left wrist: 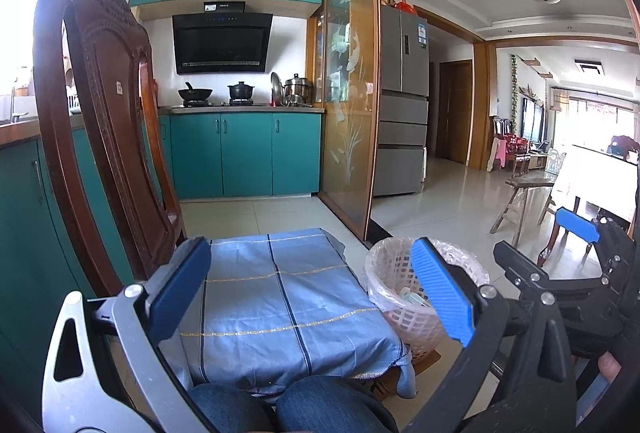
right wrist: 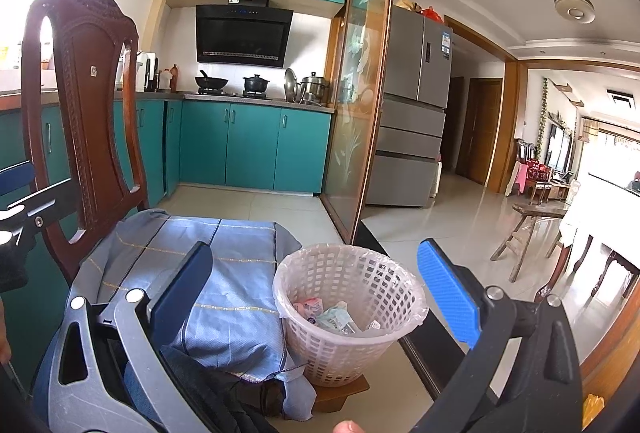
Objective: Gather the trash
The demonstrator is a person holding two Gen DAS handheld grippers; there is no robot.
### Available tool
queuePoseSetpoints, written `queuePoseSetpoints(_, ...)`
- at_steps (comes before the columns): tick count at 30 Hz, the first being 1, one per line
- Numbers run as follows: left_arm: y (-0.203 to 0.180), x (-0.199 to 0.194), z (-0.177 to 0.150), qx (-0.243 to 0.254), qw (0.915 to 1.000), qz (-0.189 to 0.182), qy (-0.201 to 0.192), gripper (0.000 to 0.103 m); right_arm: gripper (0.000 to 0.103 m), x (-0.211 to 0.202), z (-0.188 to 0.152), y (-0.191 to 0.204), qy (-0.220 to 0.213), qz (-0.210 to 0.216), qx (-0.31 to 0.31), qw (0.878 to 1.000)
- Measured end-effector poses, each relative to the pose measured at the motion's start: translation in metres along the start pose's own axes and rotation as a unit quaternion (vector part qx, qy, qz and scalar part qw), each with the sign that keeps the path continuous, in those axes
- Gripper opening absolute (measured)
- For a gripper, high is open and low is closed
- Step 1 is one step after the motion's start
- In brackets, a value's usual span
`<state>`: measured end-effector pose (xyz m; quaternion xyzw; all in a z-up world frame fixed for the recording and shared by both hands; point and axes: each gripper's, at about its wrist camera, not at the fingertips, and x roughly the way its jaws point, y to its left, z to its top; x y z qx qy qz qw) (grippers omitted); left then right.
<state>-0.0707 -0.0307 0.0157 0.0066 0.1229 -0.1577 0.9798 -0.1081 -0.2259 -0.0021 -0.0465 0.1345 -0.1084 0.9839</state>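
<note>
Left wrist view: the left gripper (left wrist: 316, 283) has its two blue fingers spread wide with nothing between them, held above a seat covered by a blue checked cloth (left wrist: 280, 297). A dark wooden chair (left wrist: 100, 121) stands at the cloth's left edge. Just beside the cloth's right edge sits a white lattice waste basket (left wrist: 394, 297) lined with a clear bag, partly hidden by the right finger; a bit of trash shows inside. The right gripper (left wrist: 576, 229) appears at the right edge, too cut off here to tell how it stands. Knees in jeans (left wrist: 288, 409) show at the bottom

Right wrist view: the right gripper (right wrist: 316, 285) is spread wide and holds nothing, hanging over the basket (right wrist: 348, 313), which touches the cloth's (right wrist: 224, 273) right edge and rests on a low wooden stand (right wrist: 340, 393). Crumpled wrappers (right wrist: 328, 315) lie at the basket's bottom. The chair (right wrist: 80, 105) rises at the left. Teal kitchen cabinets (right wrist: 256, 149) and a grey fridge (right wrist: 412, 105) stand behind
</note>
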Motion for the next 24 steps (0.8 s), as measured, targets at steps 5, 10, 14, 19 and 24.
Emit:
queuePoseSetpoints(5,-0.001,0.003,-0.003,0.002,1.0000,0.004,0.005,0.100,0.100,0.003,-0.001,0.004,0.005,0.002,-0.005,1.000)
queuePoseSetpoints(10,-0.002,0.007,-0.006,0.001,0.9999,0.003,0.014,0.100,0.100,0.007,-0.003,0.006,0.013,0.005,-0.005,1.000)
queuePoseSetpoints(14,0.000,0.010,-0.007,-0.003,0.9998,0.002,0.018,0.100,0.100,0.012,-0.004,0.006,0.019,0.007,-0.004,1.000)
queuePoseSetpoints(19,0.002,0.016,-0.009,-0.007,0.9997,0.006,0.023,0.100,0.100,0.017,-0.005,0.009,0.024,0.008,-0.005,1.000)
queuePoseSetpoints(24,0.014,0.028,-0.012,-0.019,0.9984,0.033,0.042,0.100,0.100,0.018,-0.006,0.010,0.026,0.011,-0.005,1.000)
